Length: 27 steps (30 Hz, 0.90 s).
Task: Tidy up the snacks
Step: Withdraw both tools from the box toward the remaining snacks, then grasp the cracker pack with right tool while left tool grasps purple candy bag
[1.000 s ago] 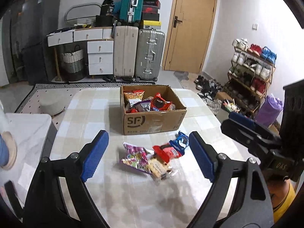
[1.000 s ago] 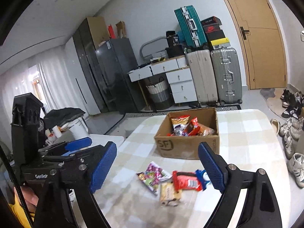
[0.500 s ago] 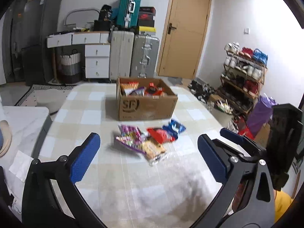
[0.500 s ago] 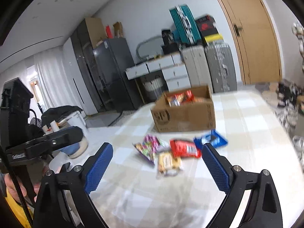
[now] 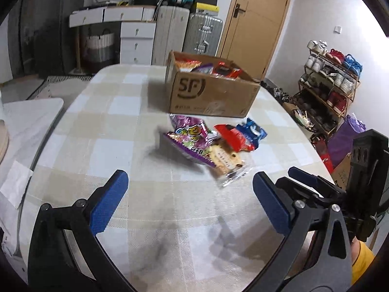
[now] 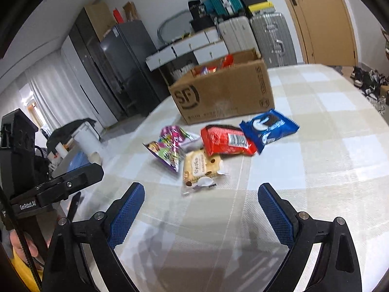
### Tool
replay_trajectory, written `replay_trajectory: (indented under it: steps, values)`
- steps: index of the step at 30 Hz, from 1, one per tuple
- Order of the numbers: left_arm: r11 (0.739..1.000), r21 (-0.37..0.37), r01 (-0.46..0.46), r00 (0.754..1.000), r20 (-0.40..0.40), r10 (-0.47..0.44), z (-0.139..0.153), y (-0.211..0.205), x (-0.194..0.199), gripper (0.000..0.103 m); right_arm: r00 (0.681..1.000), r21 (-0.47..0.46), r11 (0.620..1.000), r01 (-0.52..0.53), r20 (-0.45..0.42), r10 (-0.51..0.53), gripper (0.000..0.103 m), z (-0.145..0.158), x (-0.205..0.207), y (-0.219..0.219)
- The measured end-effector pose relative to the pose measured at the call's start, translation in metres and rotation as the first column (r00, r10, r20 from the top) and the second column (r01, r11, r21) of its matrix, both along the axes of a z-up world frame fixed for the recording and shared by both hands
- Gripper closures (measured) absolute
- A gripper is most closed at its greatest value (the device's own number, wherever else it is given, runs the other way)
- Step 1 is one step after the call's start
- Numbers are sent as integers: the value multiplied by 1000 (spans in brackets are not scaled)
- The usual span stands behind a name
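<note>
A cardboard box (image 5: 211, 95) (image 6: 226, 97) with several snacks inside stands at the far middle of the checked table. In front of it lie loose packets: a purple bag (image 5: 192, 138) (image 6: 170, 148), a red bag (image 5: 233, 137) (image 6: 226, 140), a blue cookie pack (image 5: 252, 131) (image 6: 269, 126) and a clear biscuit pack (image 5: 226, 160) (image 6: 200, 168). My left gripper (image 5: 189, 199) is open and empty, short of the packets. My right gripper (image 6: 201, 206) is open and empty, just short of the biscuit pack. The right gripper also shows in the left wrist view (image 5: 313, 185).
The table (image 5: 102, 126) is oval with rounded edges. A white side table (image 5: 26, 121) stands to its left. A shoe rack (image 5: 328, 82) stands to the right. Suitcases (image 5: 189, 29), drawers and a dark fridge (image 6: 116, 73) line the far wall.
Both grippers have dropped lower and moved closer to the loose packets. The packets and the box now look larger. Both stay open and empty.
</note>
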<state>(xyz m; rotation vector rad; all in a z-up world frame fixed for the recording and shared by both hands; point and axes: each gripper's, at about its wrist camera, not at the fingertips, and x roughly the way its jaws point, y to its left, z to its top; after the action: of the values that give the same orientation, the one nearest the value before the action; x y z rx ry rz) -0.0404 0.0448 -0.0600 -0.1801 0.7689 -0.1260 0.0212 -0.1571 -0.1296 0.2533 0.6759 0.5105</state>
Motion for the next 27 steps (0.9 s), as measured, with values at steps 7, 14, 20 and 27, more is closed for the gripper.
replay_trajectory:
  steps: [7,14,20,27]
  values:
    - [999,-32,-12,998,-65,10,-28,6,32,1,995,-25,998,-56,-87,54,7,-11,39,21]
    - [998,-55,-18,995,-96,12,-48,19,56,1,986,-180,978,-106,-144,80,7,-19,82,57]
    - [997,-76,-33,993,-117,23,-57,32,72,1,982,-283,946,-157,-150,118,7,-23,102,79]
    - [991,-126,-40,987,-162,19,-71,39,82,1,982,-431,883,-184,-121,145,7,-31,107,100]
